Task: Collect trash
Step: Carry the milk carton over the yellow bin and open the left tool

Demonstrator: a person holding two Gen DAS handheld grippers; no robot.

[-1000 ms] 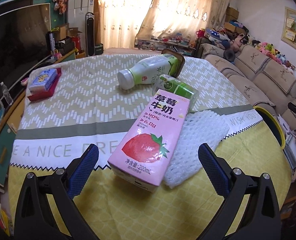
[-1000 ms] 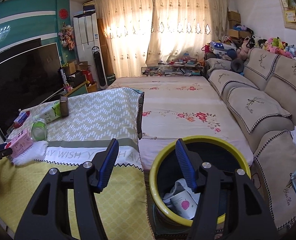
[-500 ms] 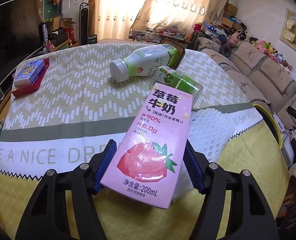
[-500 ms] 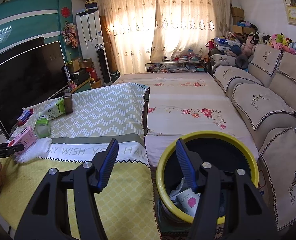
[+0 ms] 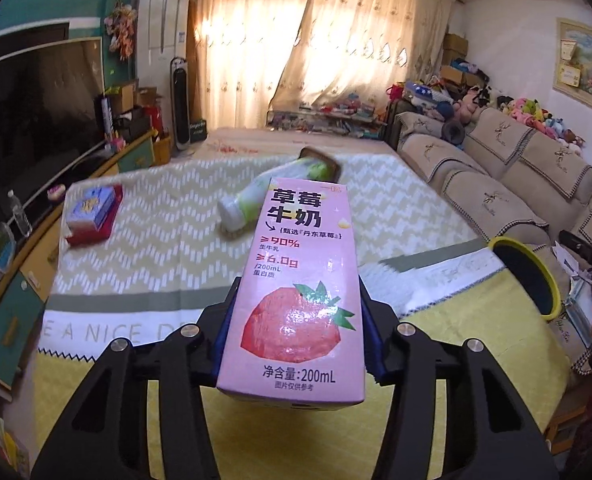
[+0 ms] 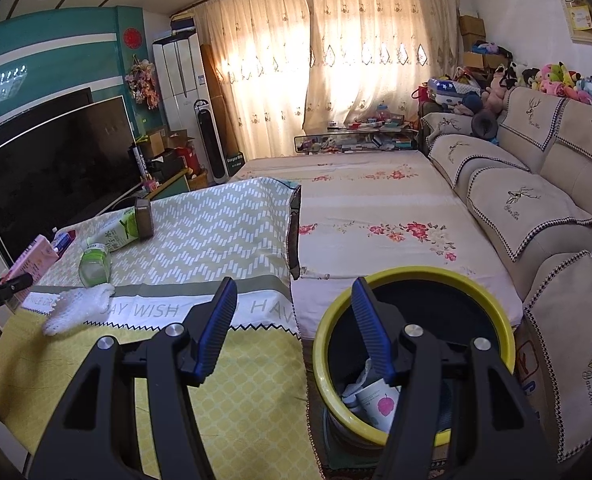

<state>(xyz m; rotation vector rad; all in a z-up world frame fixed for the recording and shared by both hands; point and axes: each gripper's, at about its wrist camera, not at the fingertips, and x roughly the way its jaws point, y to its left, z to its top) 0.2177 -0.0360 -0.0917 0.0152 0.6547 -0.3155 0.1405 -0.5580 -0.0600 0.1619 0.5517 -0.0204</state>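
My left gripper point(image 5: 294, 320) is shut on a pink strawberry milk carton point(image 5: 300, 284) and holds it lifted above the table; the carton point(image 6: 34, 260) also shows at the far left of the right wrist view. A green-labelled bottle point(image 5: 272, 196) lies on its side on the tablecloth, and a small green carton point(image 6: 94, 262) lies near it. A white foam net point(image 6: 78, 306) lies at the table's front. My right gripper point(image 6: 292, 320) is open and empty, hovering by the yellow-rimmed black trash bin point(image 6: 412, 276), which holds some trash point(image 6: 376, 396).
A red and blue box point(image 5: 92, 212) sits at the table's left side. A dark brown object point(image 6: 144, 218) stands by the bottle. A sofa point(image 6: 536, 200) runs along the right, a TV point(image 6: 56, 164) on the left. The bin point(image 5: 524, 264) stands right of the table.
My left gripper closed on the pink carton and lifted it off the table, tilting it upright. The right gripper stayed open by the bin, shifting only slightly.
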